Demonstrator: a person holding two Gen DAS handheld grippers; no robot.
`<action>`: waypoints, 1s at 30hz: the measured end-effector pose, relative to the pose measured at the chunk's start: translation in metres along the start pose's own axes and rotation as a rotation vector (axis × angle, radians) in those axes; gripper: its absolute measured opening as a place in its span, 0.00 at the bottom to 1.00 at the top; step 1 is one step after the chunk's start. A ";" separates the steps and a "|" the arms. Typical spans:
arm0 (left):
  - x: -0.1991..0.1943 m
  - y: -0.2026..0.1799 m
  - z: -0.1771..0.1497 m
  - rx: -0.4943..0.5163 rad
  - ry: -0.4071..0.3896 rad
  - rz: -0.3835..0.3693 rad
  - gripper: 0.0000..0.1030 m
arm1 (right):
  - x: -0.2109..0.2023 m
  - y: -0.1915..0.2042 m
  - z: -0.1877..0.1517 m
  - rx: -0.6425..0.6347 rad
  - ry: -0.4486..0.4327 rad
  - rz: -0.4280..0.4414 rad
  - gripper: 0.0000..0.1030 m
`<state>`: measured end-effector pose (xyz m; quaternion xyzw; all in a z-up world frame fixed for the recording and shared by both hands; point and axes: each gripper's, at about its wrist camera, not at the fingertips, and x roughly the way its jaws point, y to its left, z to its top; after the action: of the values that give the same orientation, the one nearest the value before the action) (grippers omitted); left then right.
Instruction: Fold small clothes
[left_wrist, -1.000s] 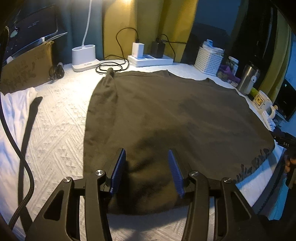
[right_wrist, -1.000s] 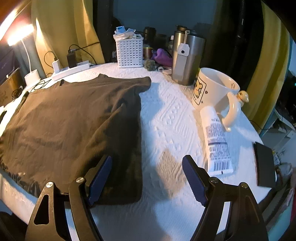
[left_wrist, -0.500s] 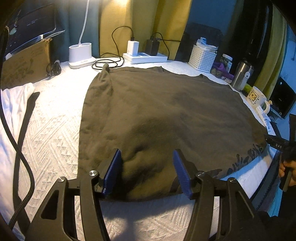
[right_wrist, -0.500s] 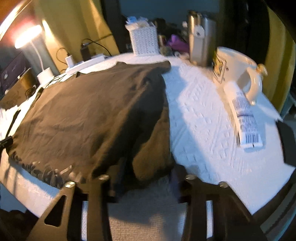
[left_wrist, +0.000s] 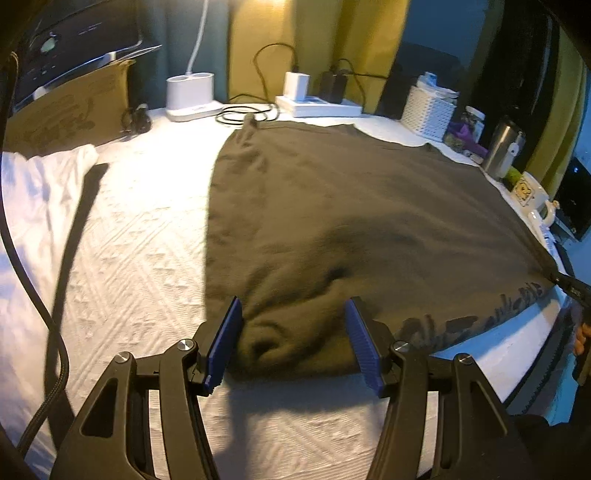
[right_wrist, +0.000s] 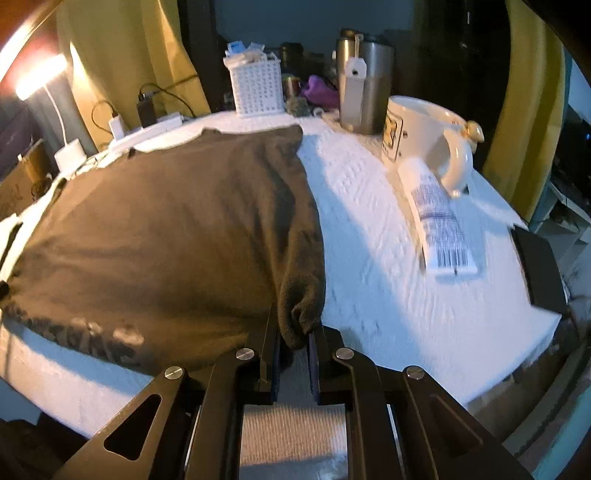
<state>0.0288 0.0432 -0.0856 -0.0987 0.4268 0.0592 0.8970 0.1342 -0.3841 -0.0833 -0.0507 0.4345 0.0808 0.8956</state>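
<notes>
Since a second ago, right tongs (right_wrist: 293, 354) closed on shirt (left_wrist: 351, 229) corner; left tongs (left_wrist: 293, 341) wide.

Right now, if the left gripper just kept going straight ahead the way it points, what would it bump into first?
The dark shirt. The left gripper is open, its jaws already straddling a bunched corner of the fabric, so it would likely push into that fold first.

1. The left gripper (left_wrist: 293, 338) had matte black arms with triangular cut-outs and round silver screws at the joints.
2. Its fingers (left_wrist: 226, 343) wore ribbed blue pads.
3. A braided black cable (left_wrist: 35, 295) trailed along its left side.
4. The right gripper (right_wrist: 294, 360) showed the same black frame, silver screws and dark blue pads.
</notes>
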 end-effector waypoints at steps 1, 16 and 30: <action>0.000 0.003 0.000 -0.003 0.002 0.012 0.57 | -0.001 0.000 -0.001 0.006 -0.003 -0.010 0.11; 0.000 0.020 -0.009 -0.025 0.048 0.011 0.62 | -0.013 -0.031 -0.003 0.053 -0.036 -0.139 0.28; -0.010 0.004 -0.028 0.145 0.101 0.072 0.63 | -0.021 0.014 0.018 0.013 -0.089 -0.056 0.70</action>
<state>0.0010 0.0409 -0.0956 -0.0208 0.4779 0.0554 0.8764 0.1320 -0.3694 -0.0560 -0.0535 0.3931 0.0550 0.9163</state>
